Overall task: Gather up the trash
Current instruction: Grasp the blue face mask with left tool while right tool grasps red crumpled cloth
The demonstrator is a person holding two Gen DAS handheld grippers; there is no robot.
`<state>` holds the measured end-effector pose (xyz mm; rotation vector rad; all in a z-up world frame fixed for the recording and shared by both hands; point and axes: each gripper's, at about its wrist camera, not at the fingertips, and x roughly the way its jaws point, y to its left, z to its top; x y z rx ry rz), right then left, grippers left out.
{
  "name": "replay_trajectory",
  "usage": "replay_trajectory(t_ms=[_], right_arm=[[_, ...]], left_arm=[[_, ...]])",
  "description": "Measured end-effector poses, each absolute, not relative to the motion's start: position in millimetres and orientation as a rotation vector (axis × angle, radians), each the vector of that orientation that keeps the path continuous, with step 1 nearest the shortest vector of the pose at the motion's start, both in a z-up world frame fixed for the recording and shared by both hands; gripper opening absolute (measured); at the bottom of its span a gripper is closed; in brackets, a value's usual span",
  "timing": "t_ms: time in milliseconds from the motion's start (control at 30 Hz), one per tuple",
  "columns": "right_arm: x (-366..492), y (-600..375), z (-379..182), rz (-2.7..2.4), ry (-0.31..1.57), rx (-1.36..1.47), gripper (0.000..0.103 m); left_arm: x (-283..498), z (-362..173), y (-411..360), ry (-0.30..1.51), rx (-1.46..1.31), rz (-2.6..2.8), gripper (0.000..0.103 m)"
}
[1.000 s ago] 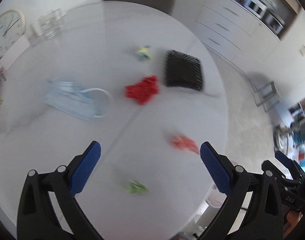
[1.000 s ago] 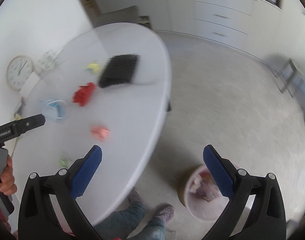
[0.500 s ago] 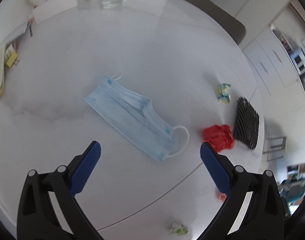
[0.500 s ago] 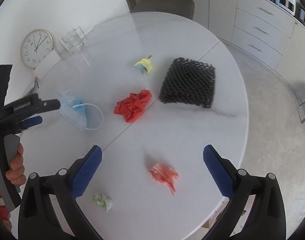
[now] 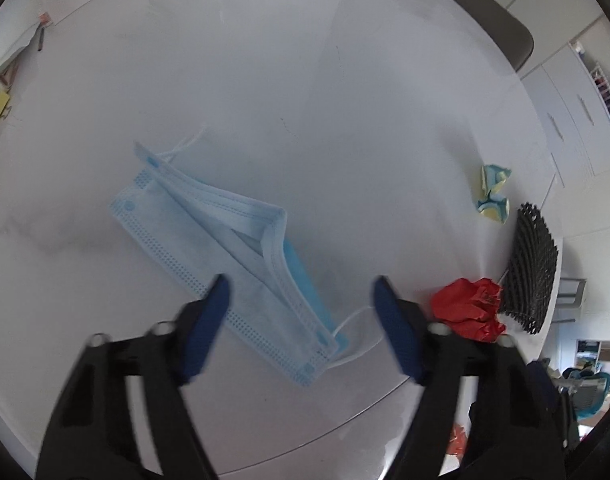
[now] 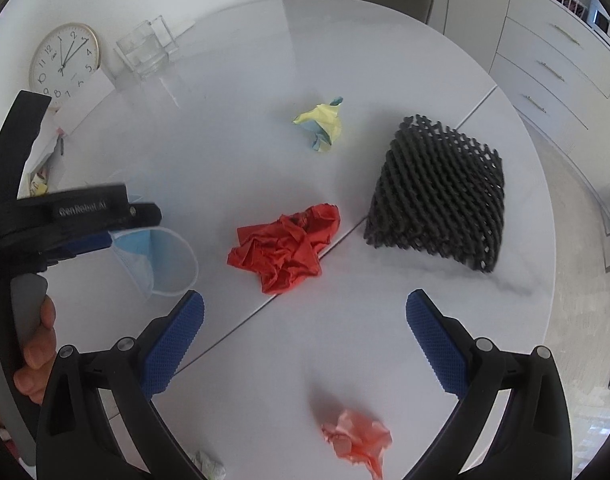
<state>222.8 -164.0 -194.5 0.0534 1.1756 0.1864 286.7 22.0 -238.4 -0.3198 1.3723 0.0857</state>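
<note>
Collection has barely begun; every piece of trash in view lies on the white table [image 6: 385,60].

Left gripper [image 5: 299,300]: jaws apart, straddling the near end of the blue face mask [image 5: 225,240]. The mask lies flat between the blue pads [image 5: 209,328]; its ear loop sits just inside the right pad. No pad can be confirmed as touching it. Judgement: the mask is the item in hand, and the pinch is not yet made.

Right gripper [image 6: 305,344]: jaws wide apart, holding nothing, poised above the table. Ahead of it, between the finger lines, lies the crumpled red paper [image 6: 287,254]. Farther ahead and to the right stands the black foam net [image 6: 437,192], bulging upward. Well ahead is the yellow and blue wrapper [image 6: 321,122]. Beneath the jaws, nearer the camera, lies a pink paper ball [image 6: 357,440]; a small pale scrap [image 6: 209,466] sits by the left finger base.

Outstanding: mask, red paper, net, wrapper, pink ball, pale scrap. None is lifted. No bin appears in either view.

A clock [image 6: 63,60] and a clear container [image 6: 145,48] stand at the far side of the table; judged not trash.
</note>
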Motion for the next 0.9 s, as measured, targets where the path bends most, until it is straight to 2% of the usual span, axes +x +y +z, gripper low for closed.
replay_trajectory(t_ms=[67,233,333,367,400,467,533,567,600,900], right_arm=[[229,-160,-198,0.19,1.181,0.05,0.1],[246,-148,-210,0.184,1.197,0.02,0.1],[254,-140,-218,0.188,1.215,0.016,0.092],[257,-138,-222,0.193,1.223,0.019,0.085],[259,-136,-224,0.198,1.23,0.022,0.072],[261,-134,-227,0.208,1.243,0.033,0.057],[259,-132,-224,0.215,1.228,0.043,0.051],[258,-132,-223,0.224,1.228,0.048,0.036],[257,-133,-221,0.233,1.232,0.055,0.027],[224,-155,-191,0.244,1.18,0.109,0.025]], left_arm=[[289,-244,20,1.391,-0.297,0.061,0.031],[283,-244,28,1.371,-0.248,0.024,0.008],[277,-240,38,1.357,-0.248,0.015,0.006],[275,-239,40,1.352,-0.244,0.013,0.006],[272,-237,43,1.346,-0.238,0.011,0.006],[266,-233,49,1.334,-0.223,0.008,0.006],[261,-226,54,1.318,-0.209,0.0,0.006],[257,-222,55,1.308,-0.199,-0.007,0.006],[255,-219,57,1.303,-0.191,-0.013,0.006],[227,-182,45,1.257,-0.138,-0.093,0.006]])
